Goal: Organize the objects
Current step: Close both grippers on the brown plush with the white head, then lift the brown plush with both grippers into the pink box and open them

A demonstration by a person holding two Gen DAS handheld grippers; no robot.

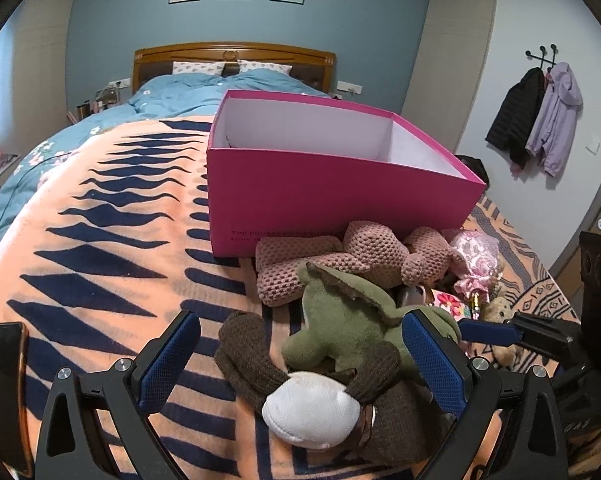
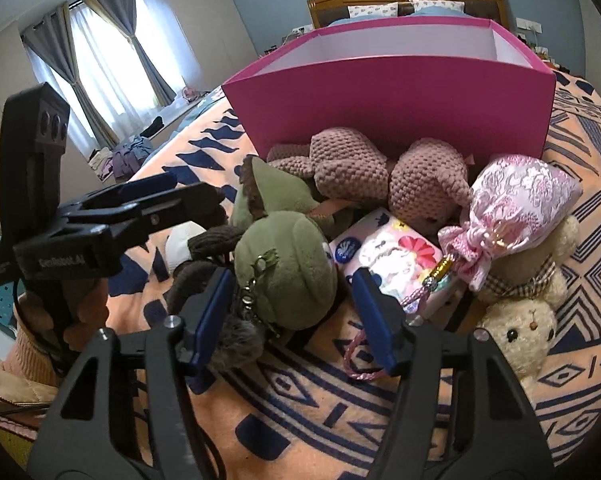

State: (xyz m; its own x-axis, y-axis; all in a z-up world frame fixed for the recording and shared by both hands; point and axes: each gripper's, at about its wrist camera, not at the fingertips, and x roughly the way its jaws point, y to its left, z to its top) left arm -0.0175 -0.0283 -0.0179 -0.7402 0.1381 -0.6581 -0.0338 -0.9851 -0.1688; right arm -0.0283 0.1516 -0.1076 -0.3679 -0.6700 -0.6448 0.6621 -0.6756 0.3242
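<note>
Both wrist views low, close — sharing toy pile [image 1: 364, 312]

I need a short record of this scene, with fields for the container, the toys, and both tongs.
container: pink box, open top, on the bed blanket
toys: green plush, knitted pink plush, cream bear, pink pouch, all outside the box
left tongs: open, over the brown-and-white plush
right tongs: open around the green plush
</note>
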